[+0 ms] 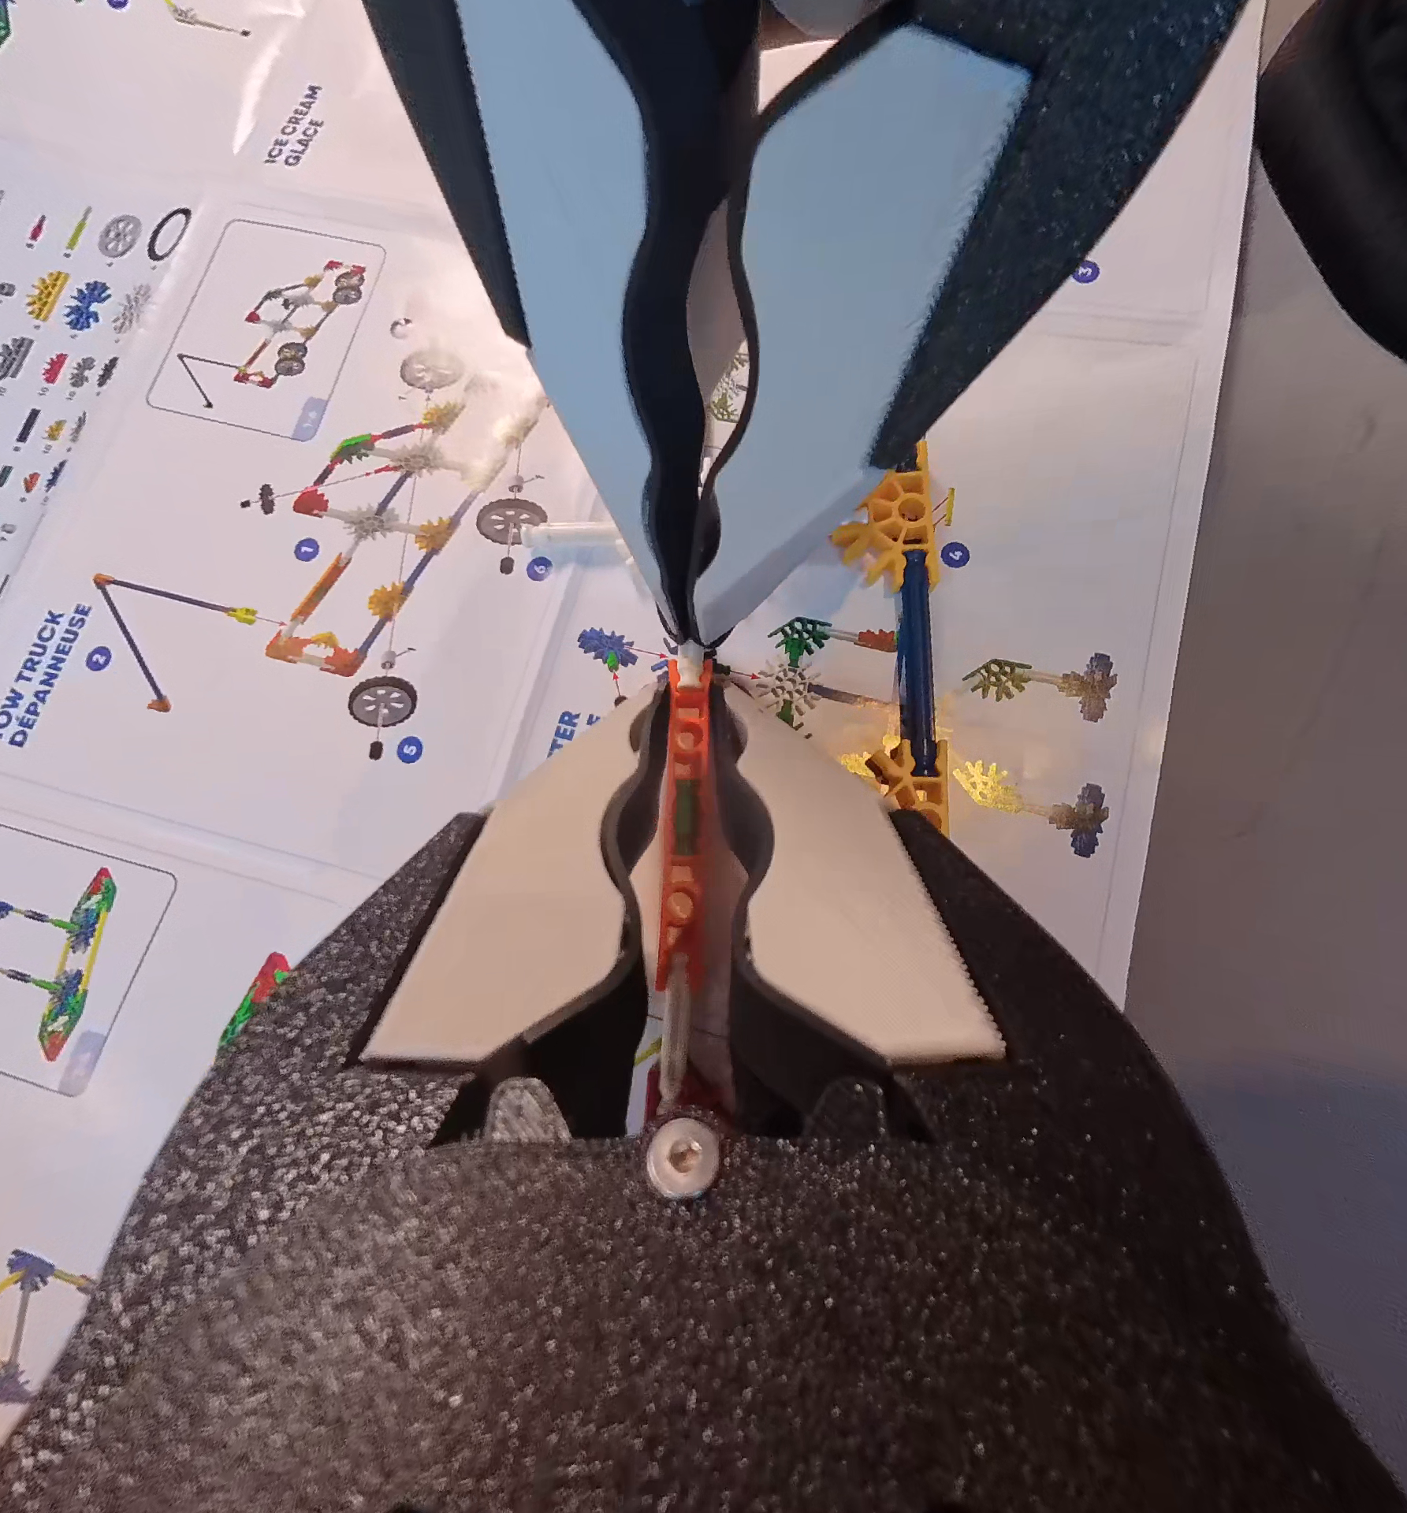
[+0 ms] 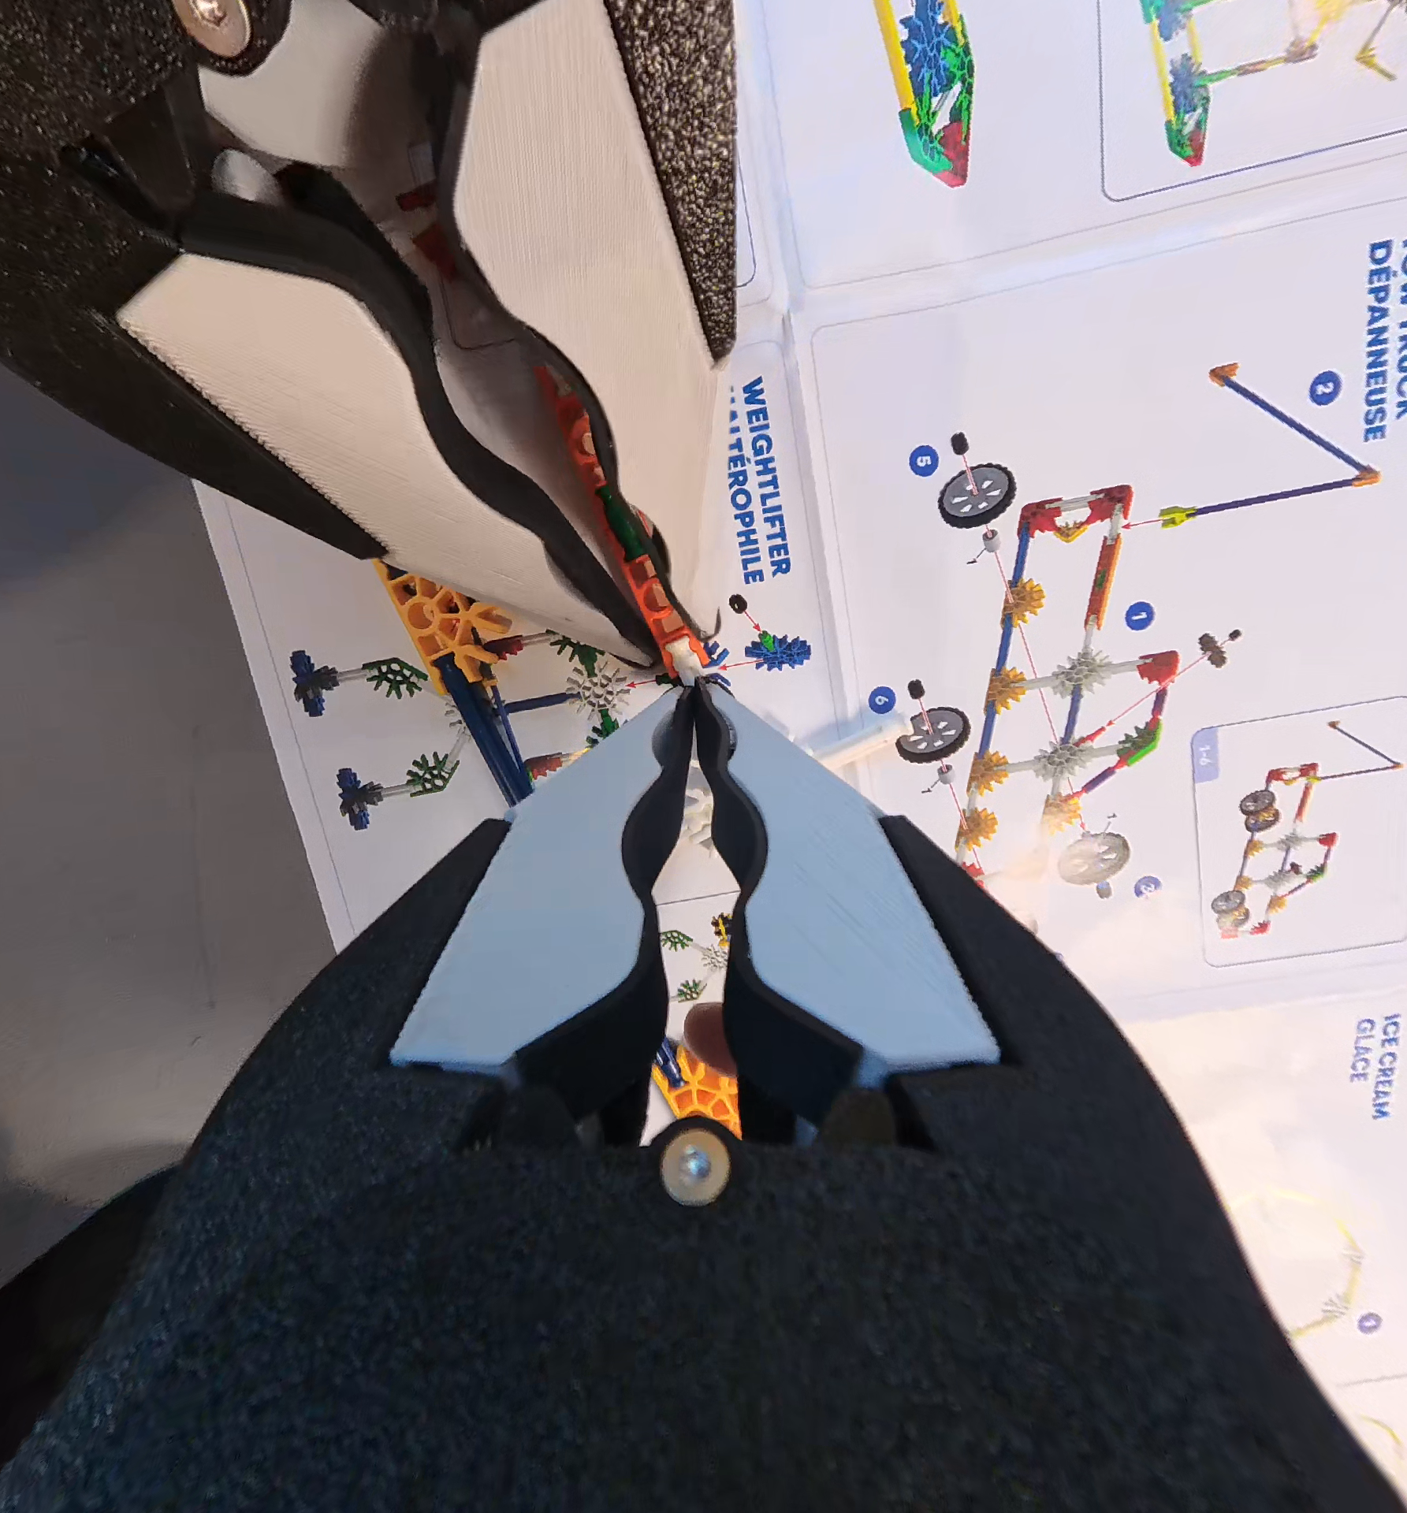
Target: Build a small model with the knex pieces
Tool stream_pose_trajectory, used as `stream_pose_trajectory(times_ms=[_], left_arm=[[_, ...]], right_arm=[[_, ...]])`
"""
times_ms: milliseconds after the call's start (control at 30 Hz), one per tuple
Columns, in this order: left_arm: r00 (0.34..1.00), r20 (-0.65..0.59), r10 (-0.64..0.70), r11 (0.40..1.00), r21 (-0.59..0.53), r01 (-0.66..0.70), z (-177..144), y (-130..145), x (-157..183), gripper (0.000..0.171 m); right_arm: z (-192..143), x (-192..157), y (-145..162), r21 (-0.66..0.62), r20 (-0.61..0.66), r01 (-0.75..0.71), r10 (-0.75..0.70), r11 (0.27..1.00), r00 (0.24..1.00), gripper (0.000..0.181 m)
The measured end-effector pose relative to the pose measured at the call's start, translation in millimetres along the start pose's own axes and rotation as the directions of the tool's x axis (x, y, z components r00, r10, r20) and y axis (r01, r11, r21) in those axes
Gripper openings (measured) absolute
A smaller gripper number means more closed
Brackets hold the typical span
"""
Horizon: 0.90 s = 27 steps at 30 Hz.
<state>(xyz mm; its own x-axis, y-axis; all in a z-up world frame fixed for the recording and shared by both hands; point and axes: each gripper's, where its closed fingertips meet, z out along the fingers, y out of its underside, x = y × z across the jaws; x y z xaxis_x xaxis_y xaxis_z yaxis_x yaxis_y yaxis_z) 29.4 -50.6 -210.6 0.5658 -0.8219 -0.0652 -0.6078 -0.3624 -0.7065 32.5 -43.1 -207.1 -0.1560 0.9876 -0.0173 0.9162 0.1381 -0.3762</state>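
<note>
An orange connector is being clamped between the closed fingers of the left gripper, its long axis running along the fingers and pointing forward. A white rod is projecting from the connector's front end and is being pinched by the tips of the right gripper, whose fingers are closed on it from the opposite side. Both are being held above a printed instruction sheet; its writing is legible but is not being reproduced. Just beside the connector, a yellow-and-blue assembly is lying on the sheet.
</note>
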Motion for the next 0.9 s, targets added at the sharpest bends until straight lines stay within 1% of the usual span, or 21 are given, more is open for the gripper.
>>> stream_pose_trajectory(times_ms=[67, 167, 267, 400, 533, 600, 633, 667, 700, 767, 800, 833, 900], left_arm=[[1.0, -0.016, -0.007, 1.0, 0.017, 0.008, 0, 0, 0, 0.007], [0.999, -0.028, 0.03, 0.999, 0.016, -0.03, 1, -1, 0, 0.007], [0.999, -0.045, 0.011, 1.0, 0.019, -0.01, 1, -1, 0, 0.007], [0.999, -0.037, 0.011, 1.0, 0.025, -0.01, 1, -1, 0, 0.007], [0.997, -0.072, 0.031, 0.999, 0.015, -0.03, 0, 0, -1, 0.007], [0.997, -0.079, 0.021, 0.999, 0.032, -0.019, -2, -3, -1, 0.007], [0.996, -0.093, 0.006, 0.998, 0.063, 0.0, -6, -7, 0, 0.0], [0.993, -0.118, -0.022, 0.995, 0.095, 0.034, -10, -12, 2, 0.0], [0.992, -0.118, -0.05, 0.993, 0.097, 0.062, -11, -13, 1, 0.0], [0.998, -0.061, -0.011, 0.999, 0.039, 0.014, -4, -3, -4, 0.0], [0.998, -0.059, -0.002, 0.999, 0.045, 0.005, -4, -4, -3, 0.0], [0.998, -0.069, -0.016, 0.999, 0.036, 0.019, -3, -3, -2, 0.0], [0.996, -0.083, -0.038, 0.999, 0.024, 0.04, -3, -4, -2, 0.0]], right_arm=[[0, 0, 0, -0.014, 0.002, 0.008, -0.008, 1.0, 1.0, 0.0], [1, 0, 0, -0.033, 0.003, 0.022, -0.022, 0.999, 1.0, 0.0], [1, 0, 0, -0.047, 0.005, 0.037, -0.036, 0.998, 0.999, 0.0], [1, 0, -1, -0.048, 0.006, 0.063, -0.063, 0.997, 0.998, 0.0], [1, -1, -1, -0.044, 0.034, 0.061, -0.06, 0.997, 0.998, 0.0], [1, 0, -1, -0.035, 0.033, 0.06, -0.059, 0.998, 0.998, 0.0], [1, 0, -1, -0.026, 0.034, 0.054, -0.054, 0.998, 0.998, 0.0], [1, 0, -1, -0.016, 0.038, 0.046, -0.045, 0.999, 0.998, 0.0], [1, 0, -1, -0.006, 0.041, 0.04, -0.04, 0.999, 0.998, 0.0], [1, 0, -1, 0.001, 0.042, 0.042, -0.042, 0.999, 0.998, 0.0], [2, 0, 2, -0.014, 0.042, 0.045, -0.045, 0.999, 0.998, 0.0], [2, -1, -1, 0.002, 0.043, 0.049, -0.049, 0.999, 0.998, 0.0], [2, -1, 0, -0.009, 0.036, 0.067, -0.067, 0.998, 0.997, 0.0]])
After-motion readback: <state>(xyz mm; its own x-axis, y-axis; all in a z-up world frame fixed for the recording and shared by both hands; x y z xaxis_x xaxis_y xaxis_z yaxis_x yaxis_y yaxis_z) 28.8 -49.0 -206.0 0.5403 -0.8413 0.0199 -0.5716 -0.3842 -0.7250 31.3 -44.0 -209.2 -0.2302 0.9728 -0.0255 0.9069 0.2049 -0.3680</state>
